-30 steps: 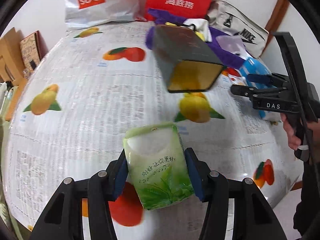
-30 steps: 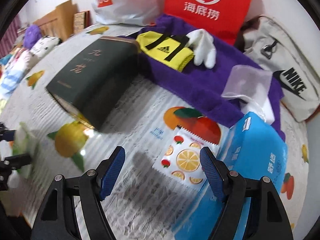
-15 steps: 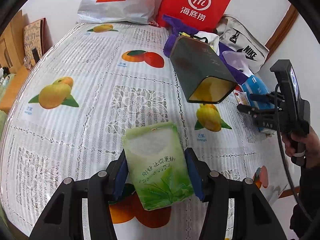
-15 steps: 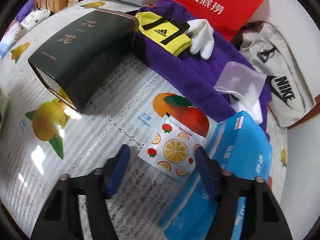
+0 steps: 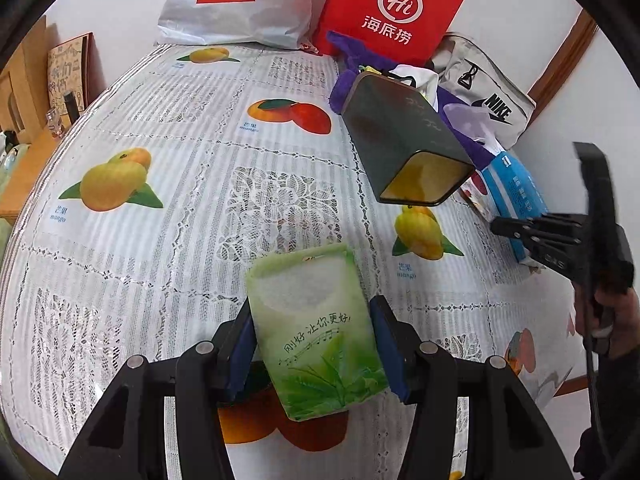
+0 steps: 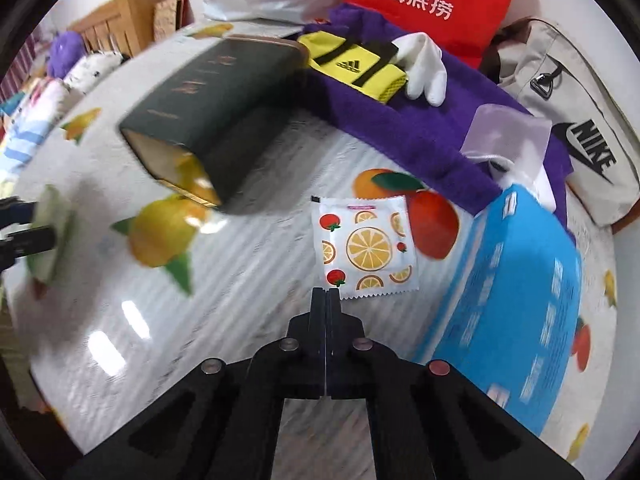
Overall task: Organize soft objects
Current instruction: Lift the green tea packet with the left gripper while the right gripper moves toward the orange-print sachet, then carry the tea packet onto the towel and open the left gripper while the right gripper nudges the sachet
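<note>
My left gripper (image 5: 312,344) is shut on a green tissue pack (image 5: 316,332) and holds it above the fruit-print tablecloth (image 5: 160,160). The pack also shows at the left edge of the right wrist view (image 6: 50,232). My right gripper (image 6: 326,294) is shut and empty, its tips just short of the near edge of a small white wipe packet with orange slices (image 6: 366,248). It also shows at the right of the left wrist view (image 5: 500,226). A blue tissue pack (image 6: 520,300) lies right of the packet.
A dark green box (image 6: 212,120) lies on its side, open end toward me. Behind it a purple towel (image 6: 420,132) carries a yellow pouch (image 6: 356,66), a white glove (image 6: 424,68) and a clear bag (image 6: 508,136). A red bag (image 5: 388,8), a white Miniso bag (image 5: 232,0) and a Nike bag (image 6: 580,140) stand at the back.
My right gripper has closed from wide open to shut and shifted left of the wipe packet. My left gripper still holds the green pack and has pulled back from the green box.
</note>
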Available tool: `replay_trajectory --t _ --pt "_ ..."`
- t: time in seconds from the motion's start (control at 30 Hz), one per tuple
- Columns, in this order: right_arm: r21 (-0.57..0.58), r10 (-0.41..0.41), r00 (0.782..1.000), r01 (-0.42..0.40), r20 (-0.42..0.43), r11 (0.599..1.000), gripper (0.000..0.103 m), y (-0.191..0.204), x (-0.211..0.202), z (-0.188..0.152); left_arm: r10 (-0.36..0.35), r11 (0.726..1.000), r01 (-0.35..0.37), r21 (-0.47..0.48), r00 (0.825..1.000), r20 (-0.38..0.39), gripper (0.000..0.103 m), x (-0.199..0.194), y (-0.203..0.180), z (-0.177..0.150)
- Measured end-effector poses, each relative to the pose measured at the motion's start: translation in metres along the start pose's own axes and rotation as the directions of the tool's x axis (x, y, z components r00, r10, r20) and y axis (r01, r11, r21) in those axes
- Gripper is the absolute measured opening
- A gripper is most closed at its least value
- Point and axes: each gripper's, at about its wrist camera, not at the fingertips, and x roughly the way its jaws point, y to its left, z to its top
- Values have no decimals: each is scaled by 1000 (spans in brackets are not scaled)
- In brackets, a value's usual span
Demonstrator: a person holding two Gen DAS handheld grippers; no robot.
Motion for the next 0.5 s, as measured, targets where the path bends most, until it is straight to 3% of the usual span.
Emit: replay_trajectory --t 0.17,0.23,0.3,0.37,0.43,0.5 --pt "54 134 991 -133 1 990 1 8 -15 -16 4 1000 -4 5 1000 -3 52 1 -2 0" --pt "42 134 991 -134 -11 990 3 17 -16 -26 9 1000 -9 12 1000 -2 52 1 -4 0" --pt "19 105 995 -105 -1 994 14 24 -17 -32 3 1000 -3 14 1000 -6 52 2 -6 0" --pt "29 93 995 -94 23 995 61 28 -19 -35 -6 1000 6 16 1000 -11 52 2 -8 1" --pt "14 66 994 -68 83 998 74 33 -22 -32 -15 1000 15 16 1000 -13 52 2 -9 1" --pt "8 29 992 -31 121 1000 75 34 -22 -26 -24 1000 25 18 1000 -11 52 2 -9 2"
